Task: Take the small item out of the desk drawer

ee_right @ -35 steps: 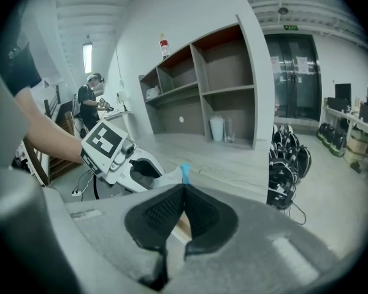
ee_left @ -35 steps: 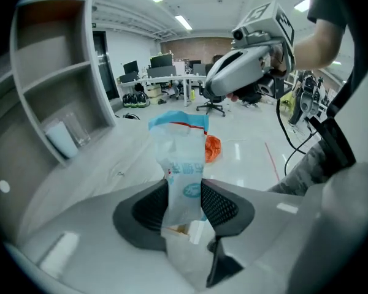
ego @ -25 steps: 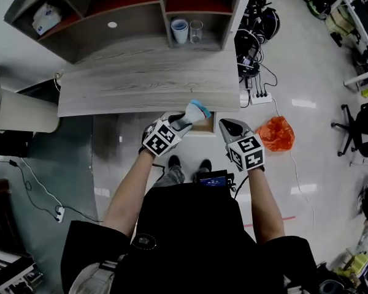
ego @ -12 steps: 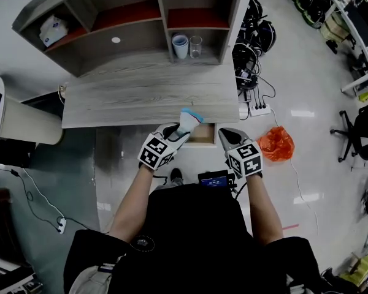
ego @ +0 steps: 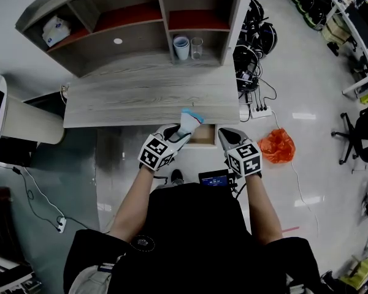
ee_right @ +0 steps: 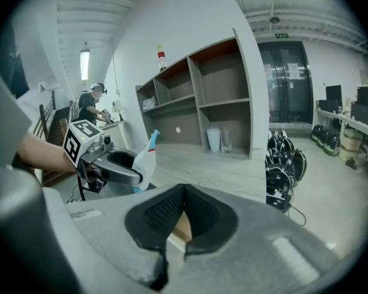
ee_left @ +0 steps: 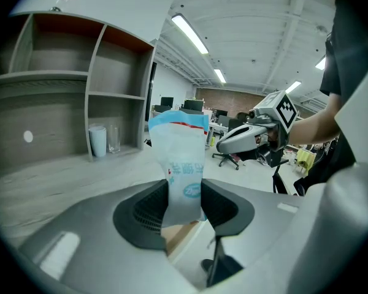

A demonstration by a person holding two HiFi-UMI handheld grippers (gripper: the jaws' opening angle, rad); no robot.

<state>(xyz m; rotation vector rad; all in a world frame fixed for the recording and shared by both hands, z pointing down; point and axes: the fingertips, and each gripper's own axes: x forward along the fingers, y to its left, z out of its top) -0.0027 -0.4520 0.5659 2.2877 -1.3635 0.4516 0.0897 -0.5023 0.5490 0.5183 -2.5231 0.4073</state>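
- The small item is a flat white packet (ee_left: 183, 158) with a blue band along its top edge and a thin red line just under it. Blue print and a blue oval mark sit lower down.
- The left gripper (ee_left: 184, 204) has its jaws set fairly wide, with both pads pressed on the packet's lower part. The packet stands upright out of them.
- The packet (ego: 190, 119) hangs in the air at the front edge of the desk (ego: 141, 94), lifted out of the open drawer (ego: 203, 136).
- The right gripper (ego: 224, 135) hovers just right of the drawer, its jaws closed together on nothing.
- The print on the packet is too small to read.
- The packet's bottom end is hidden between the pads.
- In the head view the grippers cover most of the drawer, and only a tan strip of wood shows.
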